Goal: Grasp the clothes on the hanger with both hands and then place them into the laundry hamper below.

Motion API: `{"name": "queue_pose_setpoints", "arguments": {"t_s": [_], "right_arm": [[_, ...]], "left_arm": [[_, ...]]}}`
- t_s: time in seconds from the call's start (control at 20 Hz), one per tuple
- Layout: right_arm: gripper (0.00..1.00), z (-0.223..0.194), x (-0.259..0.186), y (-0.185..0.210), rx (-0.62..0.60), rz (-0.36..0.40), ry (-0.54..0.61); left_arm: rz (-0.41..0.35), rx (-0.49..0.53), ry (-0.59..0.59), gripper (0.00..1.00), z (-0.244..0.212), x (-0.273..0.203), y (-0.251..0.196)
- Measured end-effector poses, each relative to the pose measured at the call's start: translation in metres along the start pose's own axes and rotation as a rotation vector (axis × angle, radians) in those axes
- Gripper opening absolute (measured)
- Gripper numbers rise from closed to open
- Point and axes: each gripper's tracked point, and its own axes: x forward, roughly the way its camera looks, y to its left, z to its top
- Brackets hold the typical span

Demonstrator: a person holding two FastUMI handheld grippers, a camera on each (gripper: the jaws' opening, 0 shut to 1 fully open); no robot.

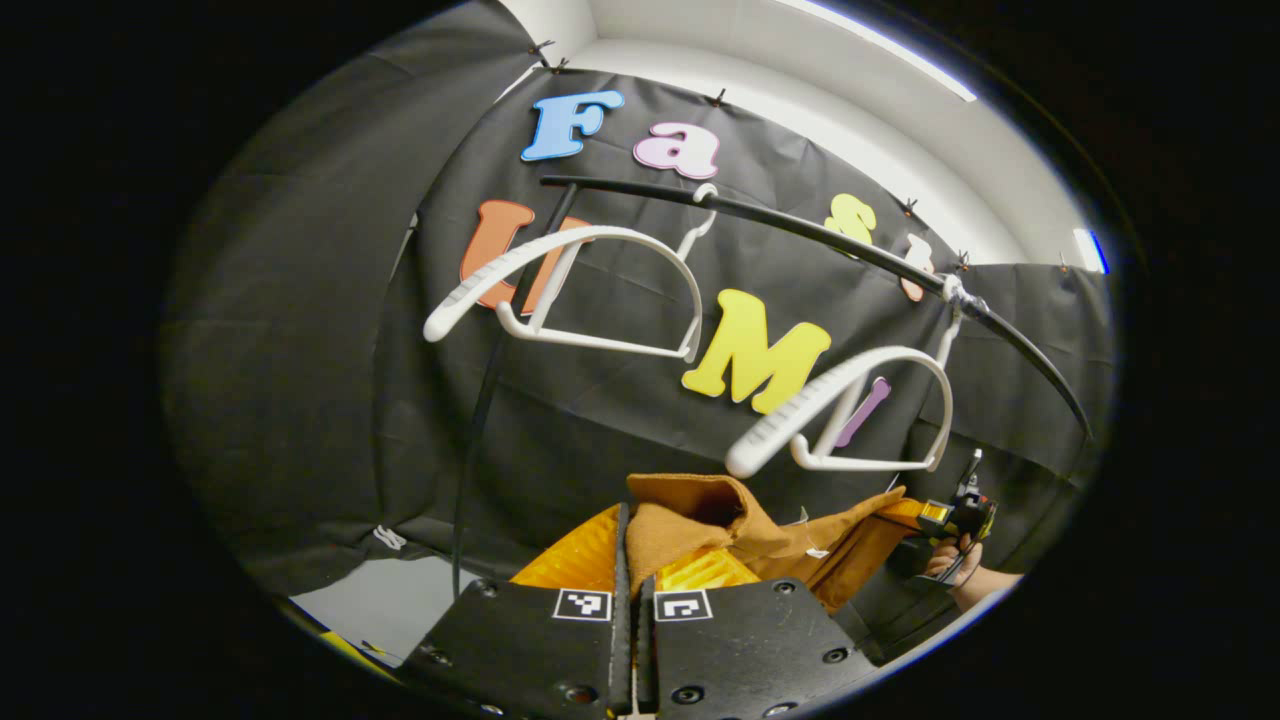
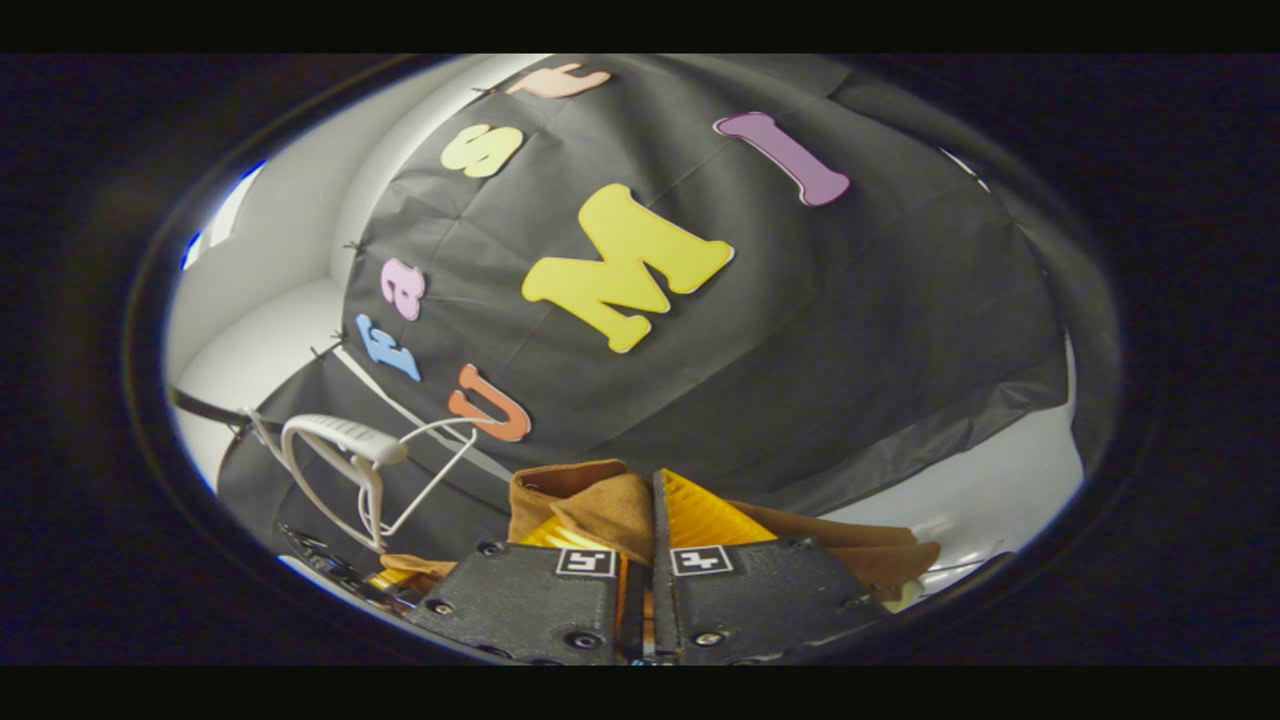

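Both tongs (image 1: pixel 633 560) (image 2: pixel 640 545) apparently pinch the brown garment (image 1: pixel 760 535), hangers (image 1: pixel 580 290) bare.

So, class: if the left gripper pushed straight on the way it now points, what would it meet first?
The brown garment it is already shut on: the left gripper holds the cloth between its fingers. Past that, probably the black cloth wall, though depth is hard to judge; the nearer white hanger hangs above and to the side.
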Motion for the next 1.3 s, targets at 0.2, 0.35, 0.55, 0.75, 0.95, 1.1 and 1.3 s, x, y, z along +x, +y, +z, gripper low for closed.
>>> {"name": "queue_pose_setpoints", "arguments": {"t_s": [0.2,0.35,0.55,0.75,0.95,1.1,1.3], "right_arm": [[0.05,-0.024,-0.018,0.008,-0.055,-0.011,0.011],[0.05,-0.050,-0.030,0.014,-0.088,-0.017,0.039],[0.05,-0.079,-0.045,0.038,-0.129,0.013,0.074],[0.05,-0.112,-0.054,0.072,-0.166,0.068,0.126],[0.05,-0.143,-0.061,0.109,-0.191,0.135,0.180],[0.05,-0.162,-0.066,0.143,-0.166,0.205,0.220],[0.05,-0.182,-0.076,0.176,-0.152,0.278,0.257]], "left_arm": [[-0.005,0.025,0.010,0.07,-0.015,-0.014,-0.009],[-0.016,0.045,0.038,0.07,-0.032,-0.021,-0.020],[-0.060,0.060,0.056,0.02,-0.049,-0.028,-0.047],[-0.127,0.082,0.072,0.07,-0.060,-0.031,-0.083],[-0.203,0.099,0.079,0.02,-0.060,-0.035,-0.120],[-0.255,0.114,0.083,0.02,-0.059,-0.041,-0.149],[-0.300,0.132,0.068,0.02,-0.050,-0.047,-0.171]]}}
